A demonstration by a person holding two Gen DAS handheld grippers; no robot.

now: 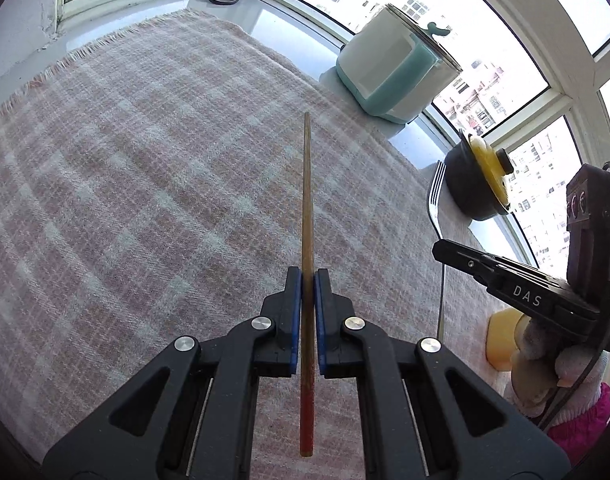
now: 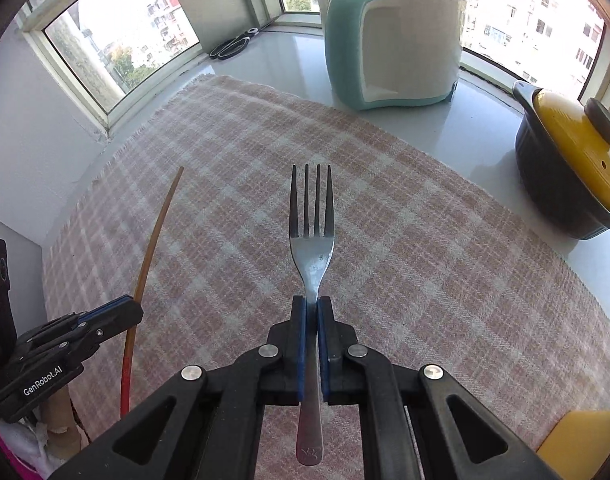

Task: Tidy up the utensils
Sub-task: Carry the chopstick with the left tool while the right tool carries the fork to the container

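My left gripper [image 1: 308, 276] is shut on a wooden chopstick [image 1: 307, 192] with a red end, held above the pink plaid cloth [image 1: 145, 168] and pointing away from me. My right gripper [image 2: 312, 304] is shut on a metal fork [image 2: 311, 216], tines forward, above the same cloth [image 2: 405, 240]. In the left wrist view the right gripper [image 1: 439, 246] is at the right with the fork [image 1: 435, 188]. In the right wrist view the left gripper [image 2: 135, 306] is at the left with the chopstick [image 2: 155, 236].
A white and teal pot [image 2: 393, 40] stands at the back of the sill. A dark pot with a yellow lid [image 2: 569, 164] is at the right. Scissors [image 2: 231, 46] lie by a white board [image 2: 213, 4] at the window. A yellow block [image 2: 581, 444] sits near right.
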